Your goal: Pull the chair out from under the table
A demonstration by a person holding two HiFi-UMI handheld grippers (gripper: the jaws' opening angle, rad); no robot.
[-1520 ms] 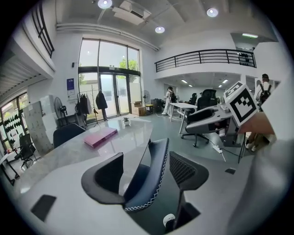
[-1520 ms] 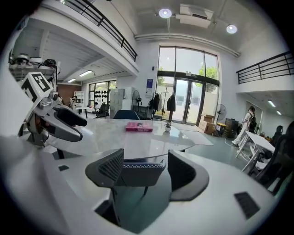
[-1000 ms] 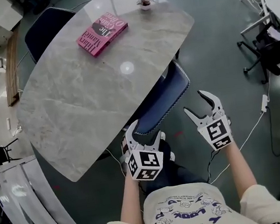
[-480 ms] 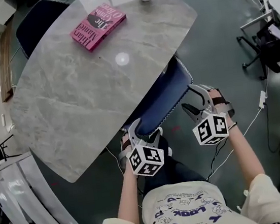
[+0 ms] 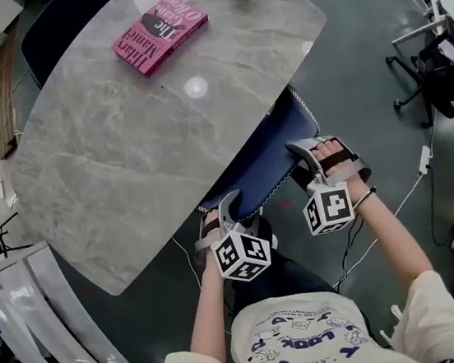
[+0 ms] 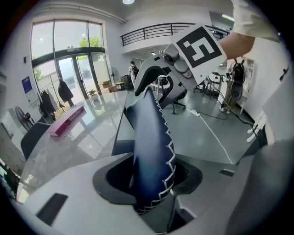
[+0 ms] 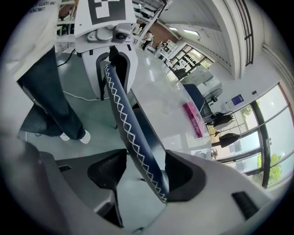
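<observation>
The chair point(image 5: 267, 161) stands tucked under the near right edge of the grey marbled desk point(image 5: 123, 149), with only its dark blue backrest, edged in white zigzag stitching, showing beyond the desk's rim. Both claws reach down onto the top rim of that backrest from the near side, one at each end. The left claw point(image 5: 229, 207) sits at the near left end of the rim. In the left gripper view the padded back point(image 6: 151, 151) runs up between its jaws and fills the gap, both dark pads lying against the upholstery, so this claw is clenched on the chair; its jaws have just been closing. The right claw point(image 5: 307, 158) sits at the right end of the rim, well apart from the left one along the backrest. In the right gripper view the stitched edge point(image 7: 133, 142) passes between the jaws and leans against the right-hand pad, while a clear gap remains between the back and the left-hand pad, so this claw straddles the chair without yet pinching it; its jaws too have just been closing. Each gripper view shows the other claw at the far end of the same rim. A pink book point(image 5: 159, 34) lies on the far part of the desk.
</observation>
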